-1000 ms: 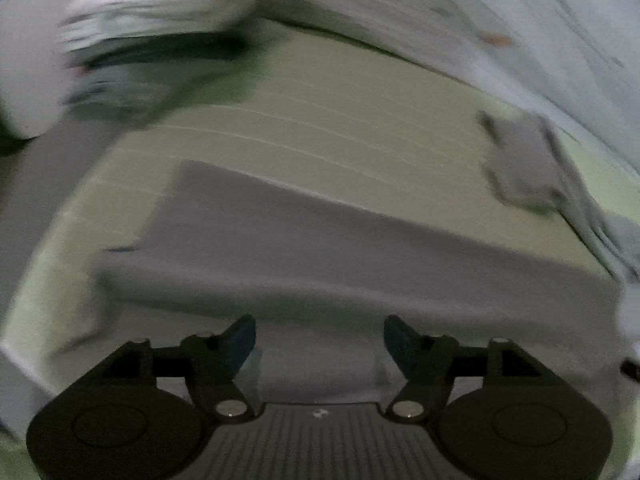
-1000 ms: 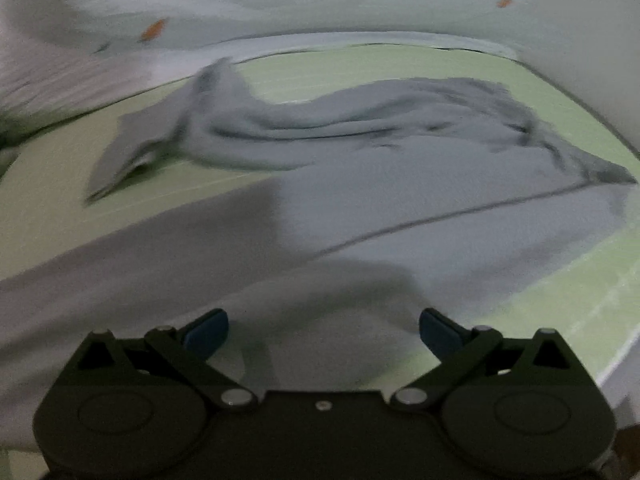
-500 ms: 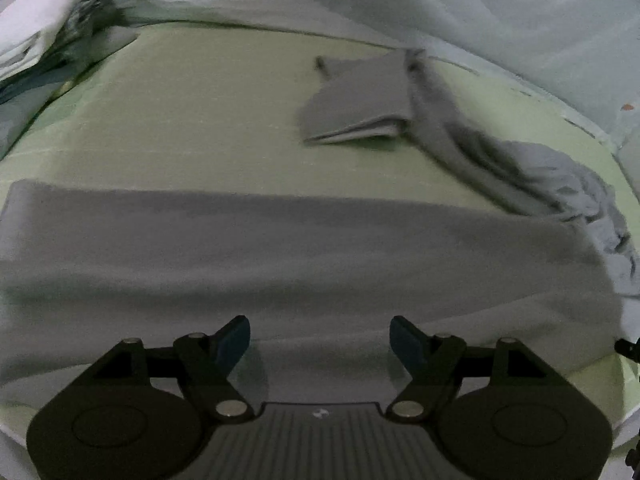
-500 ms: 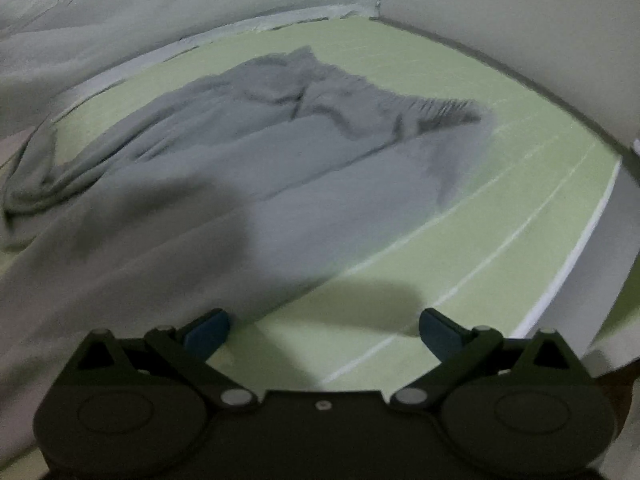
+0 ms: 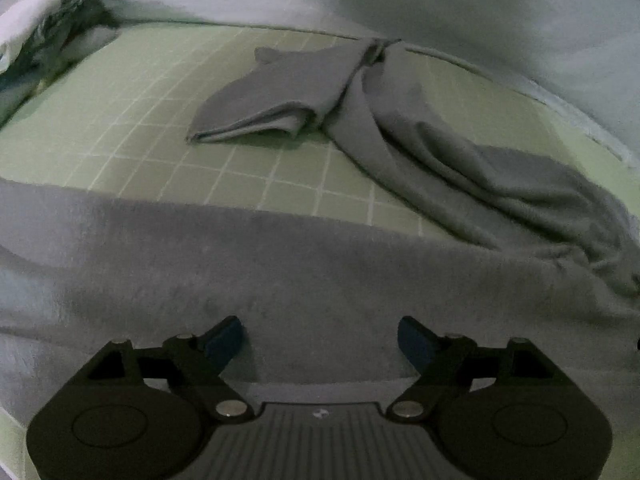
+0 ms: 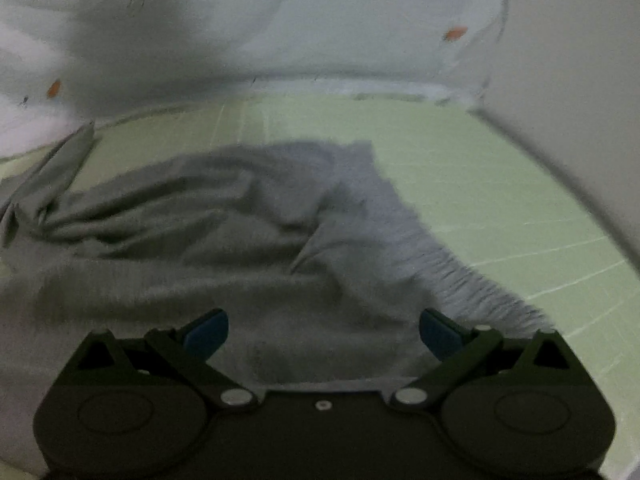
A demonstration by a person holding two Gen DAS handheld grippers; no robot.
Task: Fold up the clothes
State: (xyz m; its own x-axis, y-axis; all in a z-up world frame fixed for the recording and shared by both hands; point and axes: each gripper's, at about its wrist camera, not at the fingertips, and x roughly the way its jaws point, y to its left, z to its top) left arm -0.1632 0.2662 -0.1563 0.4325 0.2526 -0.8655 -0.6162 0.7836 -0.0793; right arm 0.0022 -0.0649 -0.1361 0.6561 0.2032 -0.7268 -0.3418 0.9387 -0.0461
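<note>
Grey trousers (image 5: pixel 280 272) lie spread on a green checked bed sheet (image 5: pixel 132 92). One leg runs flat across the near side; the other leg (image 5: pixel 400 120) trails off to the far side, its end folded over. My left gripper (image 5: pixel 320 340) hovers above the near leg, jaws opening, with nothing between the blue pads. In the right wrist view the crumpled waist end of the trousers (image 6: pixel 240 232) lies ahead. My right gripper (image 6: pixel 324 330) stands open over it, its jaws bare.
A pale patterned quilt (image 5: pixel 460 4) is bunched along the far side of the bed. A pile of white and dark clothes (image 5: pixel 44 40) sits at the far left corner. A plain wall (image 6: pixel 580 60) borders the bed at the right.
Both views have swung sideways along the trousers. The left view now faces the folded-over leg; the right view has moved from the leg to the waist end. The left jaws stand slightly wider.
</note>
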